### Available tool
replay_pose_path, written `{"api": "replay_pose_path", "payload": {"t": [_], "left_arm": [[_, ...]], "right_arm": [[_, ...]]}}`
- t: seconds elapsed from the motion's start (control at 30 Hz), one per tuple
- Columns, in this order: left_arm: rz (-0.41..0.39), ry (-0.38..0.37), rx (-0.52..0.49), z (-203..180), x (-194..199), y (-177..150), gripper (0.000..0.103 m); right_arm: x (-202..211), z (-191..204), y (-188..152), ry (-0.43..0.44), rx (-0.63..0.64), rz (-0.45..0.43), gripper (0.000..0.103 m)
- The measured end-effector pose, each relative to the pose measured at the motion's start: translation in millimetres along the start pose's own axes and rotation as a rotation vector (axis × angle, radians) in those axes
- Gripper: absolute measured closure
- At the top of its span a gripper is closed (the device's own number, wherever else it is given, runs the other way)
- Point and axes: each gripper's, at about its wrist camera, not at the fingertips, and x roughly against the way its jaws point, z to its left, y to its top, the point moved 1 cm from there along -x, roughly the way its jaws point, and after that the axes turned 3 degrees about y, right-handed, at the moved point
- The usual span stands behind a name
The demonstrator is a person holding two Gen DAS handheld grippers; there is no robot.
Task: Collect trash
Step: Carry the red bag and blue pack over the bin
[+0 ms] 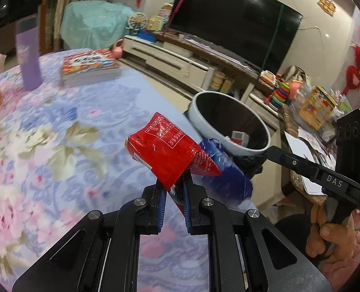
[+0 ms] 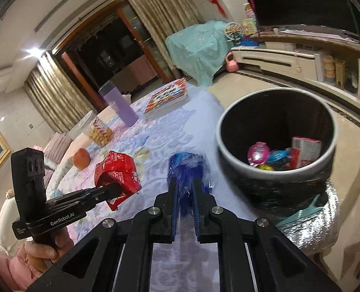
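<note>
Left gripper (image 1: 174, 189): nearest item in the left wrist view. The jaws are clamped on the lower corner of a red wrapper (image 1: 164, 149), which is held clear of the floral tablecloth (image 1: 58, 146). The wrapper's long axis is seen to run up and to the left from the fingertips.

Right gripper (image 2: 185, 187): nearest item in the right wrist view. The jaws are pinched together on a blue wrapper (image 2: 184, 168), crumpled and partly blurred, its length lying roughly in line with the fingers and pointing away from the camera.

Relative position of the two: the blue wrapper is seen just beside the red one, on the bin side, touching or overlapping it in the left wrist view; true contact cannot be told.

Trash bin (image 2: 231, 150): found beyond the table edge, ahead and to the right of both grippers, its mouth open upward. Several coloured packets are already lying at its bottom. The right hand's load is judged nearer to the rim; the left hand's load is judged to have farther to travel rightward.

Farther off, on the table: a purple bottle (image 2: 121, 107) and a stack of books (image 2: 167, 99), well apart from the grippers.
</note>
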Motion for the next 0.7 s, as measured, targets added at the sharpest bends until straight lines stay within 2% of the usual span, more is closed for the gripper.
{"api": "replay_pose_path", "payload": {"t": [0.17, 0.23, 0.3, 0.37, 0.43, 0.5, 0.6, 0.7], "left_arm": [[0.007, -0.015, -0.014, -10, -8, 3, 0.092], [0.008, -0.011, -0.006, -7, -7, 2, 0.092], [0.004, 0.0, 0.005, 0, -3, 0, 0.092], [0.002, 0.017, 0.017, 9, 0, -3, 0.092], [-0.001, 0.038, 0.044, 24, 5, -6, 0.092], [-0.003, 0.053, 0.064, 35, 8, -8, 0.092], [0.003, 0.064, 0.09, 48, 8, -12, 0.092], [0.008, 0.065, 0.098, 53, 8, -16, 0.092]], "right_arm": [[8, -12, 0, -0.011, -0.014, -0.004, 0.095], [5, -14, -3, 0.026, -0.029, 0.012, 0.089], [-1, -12, -8, 0.026, -0.018, 0.027, 0.088], [-7, -6, -11, 0.027, 0.005, 0.046, 0.079], [-14, 3, -14, 0.061, 0.023, 0.061, 0.049], [-22, 13, -16, 0.071, 0.052, 0.071, 0.031], [-39, 25, -20, 0.085, 0.069, 0.112, 0.026], [-60, 31, -29, 0.076, 0.076, 0.173, 0.025]]}}
